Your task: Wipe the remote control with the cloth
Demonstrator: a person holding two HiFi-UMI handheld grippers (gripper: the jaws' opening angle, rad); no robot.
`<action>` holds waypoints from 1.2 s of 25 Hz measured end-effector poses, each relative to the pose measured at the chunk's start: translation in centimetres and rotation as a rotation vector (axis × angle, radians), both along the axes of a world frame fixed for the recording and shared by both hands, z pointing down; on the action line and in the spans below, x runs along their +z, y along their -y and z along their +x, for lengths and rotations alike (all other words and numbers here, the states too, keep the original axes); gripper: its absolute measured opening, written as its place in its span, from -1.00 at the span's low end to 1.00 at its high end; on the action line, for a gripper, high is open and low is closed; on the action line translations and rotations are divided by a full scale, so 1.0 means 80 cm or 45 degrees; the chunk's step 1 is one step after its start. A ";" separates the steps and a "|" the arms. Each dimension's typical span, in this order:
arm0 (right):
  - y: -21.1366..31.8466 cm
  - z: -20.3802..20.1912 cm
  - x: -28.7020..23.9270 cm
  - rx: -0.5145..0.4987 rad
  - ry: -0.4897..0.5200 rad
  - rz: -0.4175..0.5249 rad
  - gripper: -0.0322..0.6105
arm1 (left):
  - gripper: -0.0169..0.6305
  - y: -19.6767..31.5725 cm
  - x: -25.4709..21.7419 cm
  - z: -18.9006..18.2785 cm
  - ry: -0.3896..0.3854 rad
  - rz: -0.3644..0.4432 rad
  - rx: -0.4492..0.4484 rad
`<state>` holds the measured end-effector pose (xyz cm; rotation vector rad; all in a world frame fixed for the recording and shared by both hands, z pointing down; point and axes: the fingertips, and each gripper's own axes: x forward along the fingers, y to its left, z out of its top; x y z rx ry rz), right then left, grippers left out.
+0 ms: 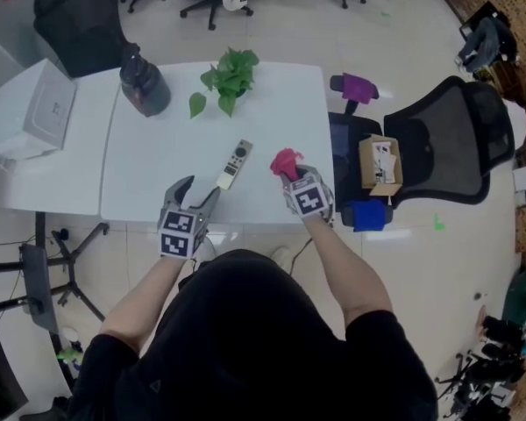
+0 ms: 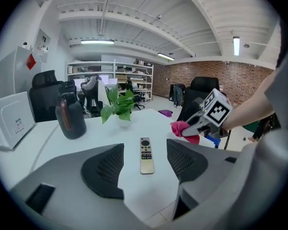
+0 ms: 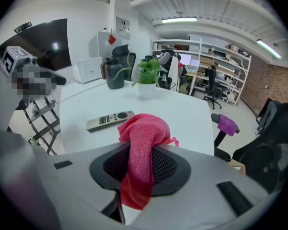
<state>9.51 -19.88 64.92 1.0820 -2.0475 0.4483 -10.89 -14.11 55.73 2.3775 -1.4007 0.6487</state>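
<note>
A slim gold remote control (image 1: pixel 234 163) (image 2: pixel 146 155) (image 3: pixel 109 120) lies flat on the white table (image 1: pixel 158 160), lengthwise away from me. My left gripper (image 1: pixel 195 196) (image 2: pixel 143 166) hovers just near of it with its jaws wide apart and nothing between them. Right of the remote, my right gripper (image 1: pixel 291 176) (image 3: pixel 146 163) is shut on a bunched pink cloth (image 1: pixel 286 162) (image 2: pixel 184 129) (image 3: pixel 143 145), which bulges out past the jaws and hangs below them. The cloth is in the air, apart from the remote.
A dark jug (image 1: pixel 143 86) (image 2: pixel 70 115) and a potted green plant (image 1: pixel 229 77) (image 2: pixel 118 108) stand at the table's far side. A white box (image 1: pixel 37 112) sits on the adjoining table at left. A black office chair (image 1: pixel 438 143) holding a cardboard box (image 1: pixel 380 163) stands right of the table.
</note>
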 end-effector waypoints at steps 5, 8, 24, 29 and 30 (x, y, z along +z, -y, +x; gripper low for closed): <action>0.005 0.000 0.059 -0.012 -0.100 -0.137 -0.55 | -0.07 -0.018 -0.024 -0.012 0.009 0.035 -0.012; 0.006 -0.002 0.072 -0.013 -0.125 -0.166 -0.54 | -0.07 -0.021 -0.028 -0.018 0.018 0.038 -0.019; -0.030 -0.006 -0.078 0.055 0.193 0.138 -0.41 | -0.07 -0.002 -0.076 0.036 -0.029 0.165 0.136; -0.066 -0.020 -0.196 0.063 0.363 0.348 -0.50 | -0.11 0.006 -0.109 0.065 -0.060 0.247 0.232; -0.073 -0.023 -0.213 0.065 0.388 0.377 -0.53 | -0.14 0.007 -0.115 0.069 -0.064 0.262 0.246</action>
